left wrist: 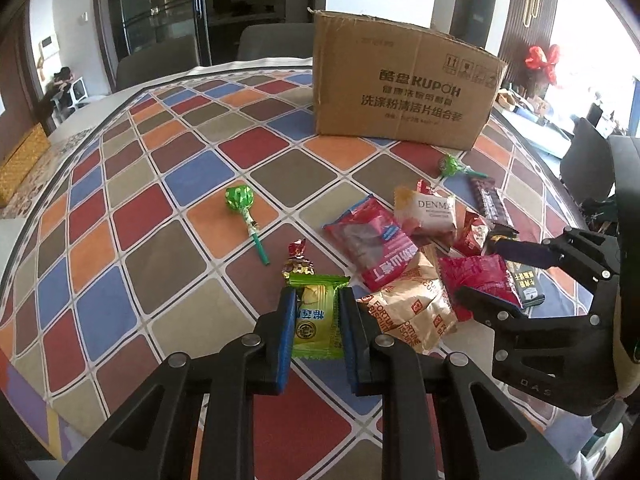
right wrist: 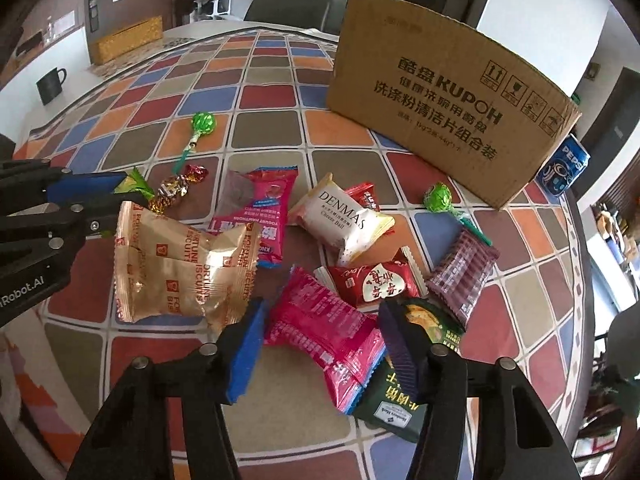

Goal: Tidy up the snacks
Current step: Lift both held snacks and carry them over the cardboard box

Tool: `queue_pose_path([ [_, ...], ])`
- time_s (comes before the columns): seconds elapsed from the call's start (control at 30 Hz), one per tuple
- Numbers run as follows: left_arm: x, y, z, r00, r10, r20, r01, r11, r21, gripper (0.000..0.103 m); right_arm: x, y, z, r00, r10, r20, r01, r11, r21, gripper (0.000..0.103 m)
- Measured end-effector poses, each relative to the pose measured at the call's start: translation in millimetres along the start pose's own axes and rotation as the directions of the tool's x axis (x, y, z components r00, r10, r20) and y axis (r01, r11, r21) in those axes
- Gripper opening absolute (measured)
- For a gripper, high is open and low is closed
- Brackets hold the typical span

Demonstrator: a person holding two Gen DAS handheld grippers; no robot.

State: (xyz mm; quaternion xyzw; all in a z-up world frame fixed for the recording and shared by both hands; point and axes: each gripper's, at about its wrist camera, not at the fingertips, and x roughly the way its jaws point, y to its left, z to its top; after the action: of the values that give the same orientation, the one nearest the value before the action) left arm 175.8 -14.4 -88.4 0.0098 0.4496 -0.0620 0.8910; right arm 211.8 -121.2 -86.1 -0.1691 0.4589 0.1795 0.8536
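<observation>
So the left tool (left wrist: 317, 316) pinches a green-and-yellow wrapped candy (left wrist: 316, 320), while the right tool (right wrist: 320, 344) sits open around a pink foil snack packet (right wrist: 324, 330), both well in front of the brown cardboard box (right wrist: 440, 108).

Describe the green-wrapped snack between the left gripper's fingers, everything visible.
The green-wrapped snack is a small glossy pillow pack, lime green with a yellow centre panel, blue Chinese characters and a round emblem, and crimped serrated ends. It lies lengthwise between the blue pads of the left gripper, which press its sides. Whether it rests on the checkered tablecloth or is lifted cannot be told. A gold-and-red twist candy lies just beyond it.
</observation>
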Motion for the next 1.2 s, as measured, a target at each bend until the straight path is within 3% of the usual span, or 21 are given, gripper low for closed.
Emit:
queue_pose_path([
  [0.23,-10,-3,1,1.000,0.001,0.025,-0.001,1.000,0.008,0.022,-7,-4,-8,0.999,-0.004,0.032,0.002,0.998,0.070,0.037],
  [0.77,-40,-22,19,0.991,-0.021,0.136,0.015,0.999,0.048,0.022,-46,-17,2,0.985,-0.038,0.167,0.005,0.981,0.193,0.036],
  [1.2,-61,-30,60,0.963,-0.043,0.268,0.022,0.996,0.082,0.022,-85,-37,30,0.941,-0.107,0.321,0.022,0.966,0.257,0.036],
])
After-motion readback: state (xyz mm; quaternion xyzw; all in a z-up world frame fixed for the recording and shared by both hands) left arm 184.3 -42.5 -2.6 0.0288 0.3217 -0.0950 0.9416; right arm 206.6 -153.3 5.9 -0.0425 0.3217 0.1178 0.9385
